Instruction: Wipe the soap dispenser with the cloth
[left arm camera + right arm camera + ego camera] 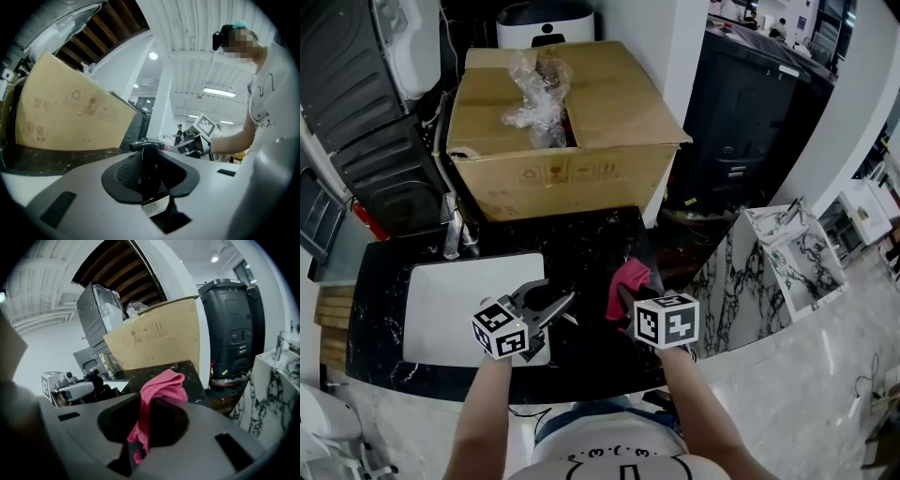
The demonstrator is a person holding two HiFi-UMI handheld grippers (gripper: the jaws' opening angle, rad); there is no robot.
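Observation:
My left gripper is shut on a black soap dispenser, which stands between the jaws in the left gripper view with its pump head on top and a small label lower down. In the head view the dispenser is too dark to make out. My right gripper is shut on a pink cloth, whose bunched end sticks out past the jaws. Both grippers hover side by side over the black counter, a short gap apart. Each shows in the other's view: the right gripper and the left gripper.
A white sink basin is set into the counter under the left gripper, with a faucet behind it. A big open cardboard box stands behind the counter. A marble-patterned cabinet is on the right.

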